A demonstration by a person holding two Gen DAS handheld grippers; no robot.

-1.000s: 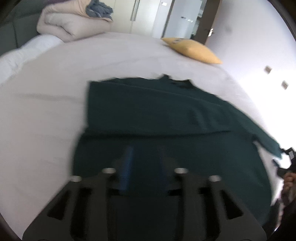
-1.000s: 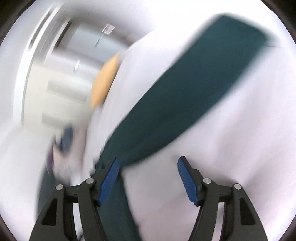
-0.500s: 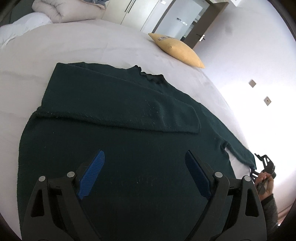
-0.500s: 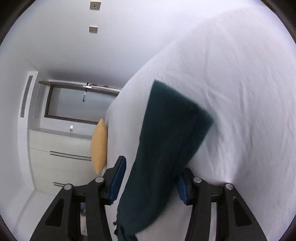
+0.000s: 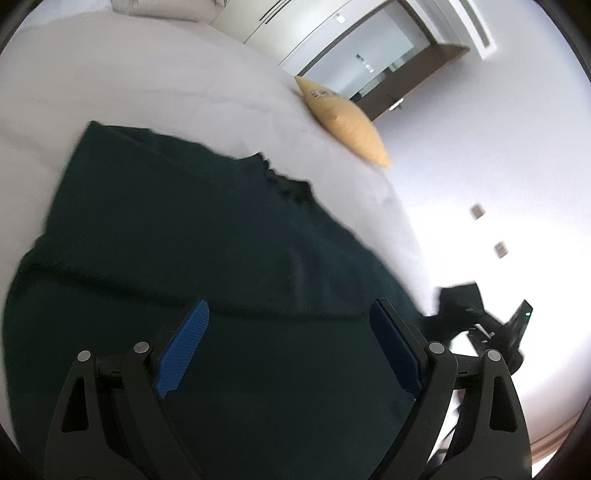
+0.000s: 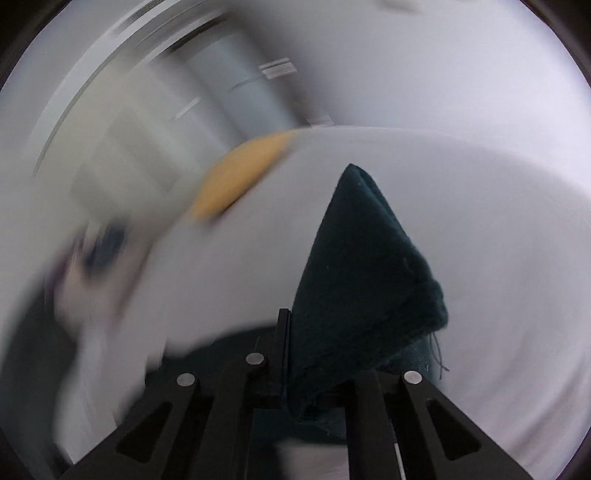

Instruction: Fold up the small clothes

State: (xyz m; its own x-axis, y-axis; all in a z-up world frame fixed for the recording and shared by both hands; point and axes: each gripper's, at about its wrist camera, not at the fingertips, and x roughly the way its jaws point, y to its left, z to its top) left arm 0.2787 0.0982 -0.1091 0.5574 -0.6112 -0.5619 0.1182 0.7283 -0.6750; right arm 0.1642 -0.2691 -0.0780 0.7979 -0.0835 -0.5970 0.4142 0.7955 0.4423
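1. A dark green sweater [image 5: 207, 258] lies spread on a bed [image 5: 110, 85] covered in a white sheet, its neckline [image 5: 284, 181] pointing toward the far side and one sleeve folded flat across the body.
2. The other sleeve [image 6: 362, 266] is lifted off the sheet, its cuff end rising to a peak in the right wrist view.
3. The right hand-held gripper [image 6: 295, 369] is clamped on that sleeve. Its jaws have just been closing, and the cloth is pinched between them, bunching out to the right of the fingers with a few loose threads hanging at the edge.
4. The left hand-held gripper [image 5: 291, 350] hovers over the lower body of the sweater with its jaws wide apart. Nothing sits between its blue pads [image 5: 183, 350], and the dark knit fills the view beneath them.
5. In the left wrist view the right hand-held gripper [image 5: 480, 321] shows as a black shape at the right edge of the sweater, near the side of the bed.
6. A yellow cushion [image 5: 343, 122] rests on the bed beyond the neckline, well apart from the sweater.
7. Behind the bed stand pale wardrobe doors [image 5: 280, 26] and a dark-framed doorway [image 5: 384, 55]. Two small wall plates [image 5: 487, 229] sit on the white wall to the right.
8. The right wrist view is heavily blurred away from the sleeve, so only the cushion and the sheet can be told there.
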